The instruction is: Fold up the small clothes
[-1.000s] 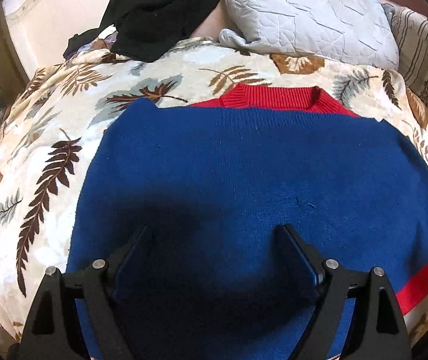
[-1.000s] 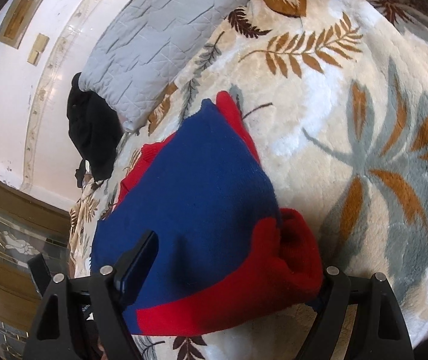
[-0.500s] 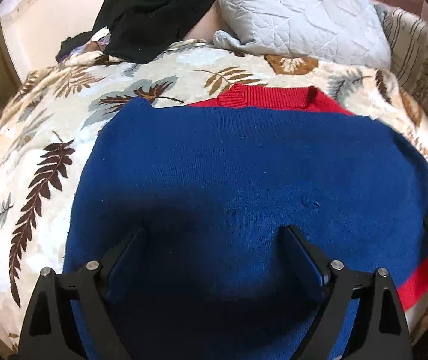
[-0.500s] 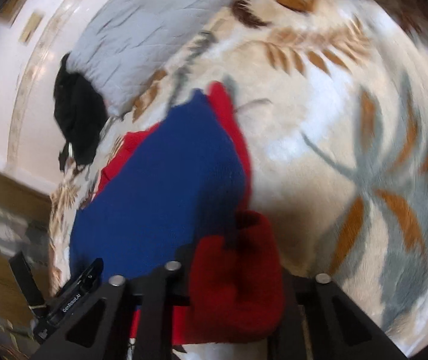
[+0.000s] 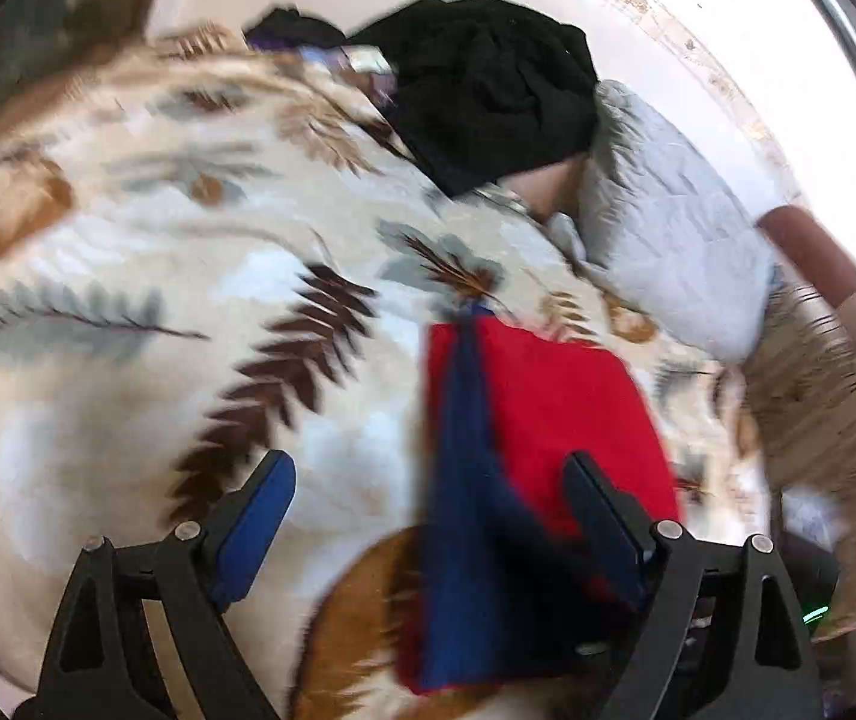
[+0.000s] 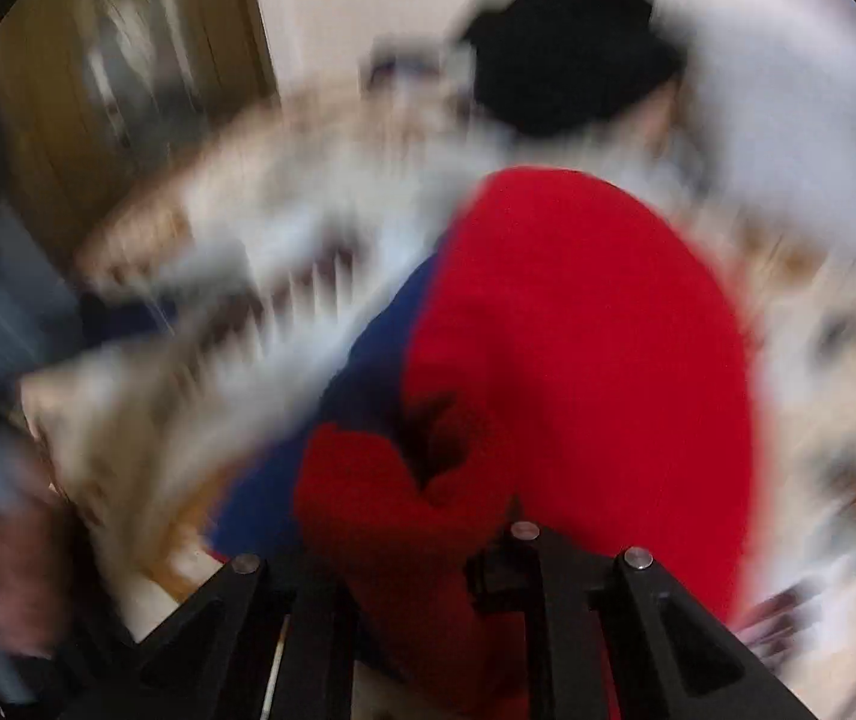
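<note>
- Sweater (image 5: 524,420), red and blue knit, sits on the bed over the leaf-print blanket (image 5: 128,276). In the left wrist view a red panel faces up and a blue strip runs down its left side toward the camera.
- Right wrist view is badly blurred: sweater (image 6: 578,330) fills the middle, mostly red, with blue along its left edge.
- Right hand-held gripper (image 6: 404,546): jaws nearly together, pinching a bunched red fold of the sweater. They have just been closing, with the red knit between them.
- Left hand-held gripper (image 5: 428,516): jaws spread wide, nothing pinched. The blue strip lies between the fingers, closer to the right finger; can't tell if it touches that finger. Left finger (image 5: 254,516) hangs over bare blanket.
- Black clothes pile (image 5: 488,102) at the far edge of the bed, well apart from the sweater.
- Grey quilted pillow (image 5: 668,228) just right of the black pile, against the white wall (image 5: 728,60).
- Striped fabric (image 5: 818,408) at the right edge; can't tell what it is.
</note>
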Motion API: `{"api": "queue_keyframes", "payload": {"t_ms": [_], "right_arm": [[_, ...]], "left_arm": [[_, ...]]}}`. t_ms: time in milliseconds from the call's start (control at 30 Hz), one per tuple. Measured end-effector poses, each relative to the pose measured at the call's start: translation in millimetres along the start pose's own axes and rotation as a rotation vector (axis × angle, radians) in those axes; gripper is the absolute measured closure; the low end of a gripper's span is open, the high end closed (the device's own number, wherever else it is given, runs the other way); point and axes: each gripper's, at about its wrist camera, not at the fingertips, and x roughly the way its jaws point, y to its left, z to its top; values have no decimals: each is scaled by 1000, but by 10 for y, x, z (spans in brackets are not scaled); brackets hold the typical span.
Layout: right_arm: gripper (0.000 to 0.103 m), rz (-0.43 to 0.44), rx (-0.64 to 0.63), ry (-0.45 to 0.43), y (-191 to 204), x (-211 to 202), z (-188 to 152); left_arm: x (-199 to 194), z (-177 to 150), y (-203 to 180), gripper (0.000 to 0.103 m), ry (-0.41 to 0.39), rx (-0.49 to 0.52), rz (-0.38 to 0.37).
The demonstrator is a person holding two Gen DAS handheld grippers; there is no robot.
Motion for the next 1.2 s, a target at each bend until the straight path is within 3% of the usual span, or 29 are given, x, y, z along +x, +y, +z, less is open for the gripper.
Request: {"api": "queue_keyframes", "payload": {"t_ms": [133, 233, 367, 467, 567, 667, 700, 733, 767, 800, 933, 1033, 1100, 1167, 1200], "right_arm": [[88, 74, 65, -40, -184, -227, 131], [88, 97, 82, -37, -255, -207, 46], [87, 106, 117, -90, -202, -182, -13], [84, 121, 124, -100, -207, -184, -8], [81, 112, 85, -98, -113, -184, -13], [72, 124, 48, -128, -16, -302, -27], [62, 159, 39, -138, 7, -381, -41], [33, 180, 36, -146, 14, -431, -58], [20, 197, 39, -178, 11, -535, -112], [14, 197, 50, -201, -10, -595, -149], [14, 227, 141, -218, -230, -831, -292], [14, 214, 237, -242, -491, -963, -378], [14, 196, 317, -257, -715, -1031, -449], [14, 192, 390, -254, -886, -1034, -511], [14, 193, 424, -250, -947, -1042, -553]], "left_arm": [[144, 27, -158, 13, 34, 26, -60], [277, 104, -340, 13, 70, 28, -117], [594, 189, -520, 18, 182, 68, -88], [822, 147, -527, 53, 277, 71, -44], [829, 149, -550, 87, 269, 77, -49], [611, 185, -574, 91, 192, 85, -63], [522, 178, -571, 92, 162, 93, -57], [481, 151, -535, 92, 140, 102, -51], [578, 105, -445, 92, 165, 99, -15], [718, 56, -339, 91, 206, 81, 23], [691, 58, -248, 88, 181, 42, -5], [504, 61, -433, 87, 145, 119, 68], [259, 38, -514, 87, 92, 150, 48], [-13, -73, -664, 79, 50, 191, 9], [-70, -121, -710, 68, 39, 201, -3]]}}
